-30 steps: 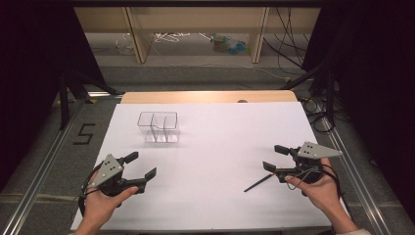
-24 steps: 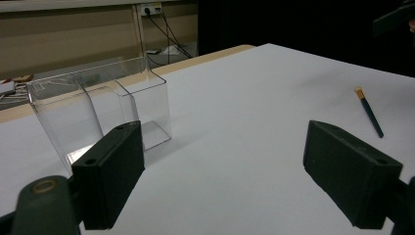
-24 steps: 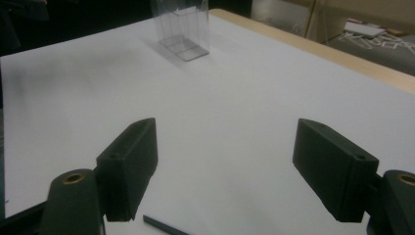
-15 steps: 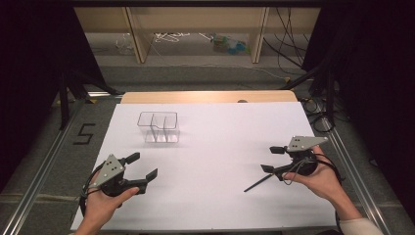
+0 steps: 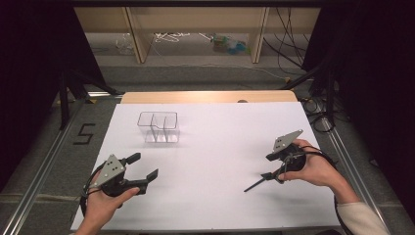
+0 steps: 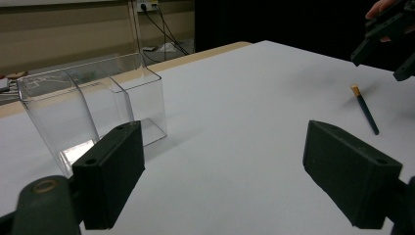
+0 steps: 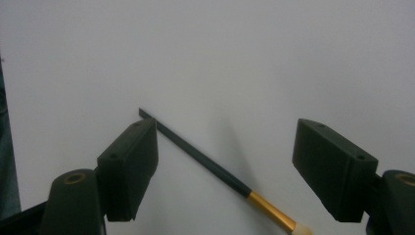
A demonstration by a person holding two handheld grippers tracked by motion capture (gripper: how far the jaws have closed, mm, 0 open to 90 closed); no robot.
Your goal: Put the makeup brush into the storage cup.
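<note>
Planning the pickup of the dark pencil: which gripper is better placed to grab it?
Right. The right gripper hangs over the pencil, jaws open either side; the left gripper is far across the table.

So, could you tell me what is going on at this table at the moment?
A person holds a two-jaw gripper in each hand over a white table. The right gripper is open and poised above a thin dark brush with a gold ferrule, which lies flat on the table, not yet gripped. The left gripper is open and empty, near the front left. A clear divided container stands upright farther back, apparently with nothing in it.
</note>
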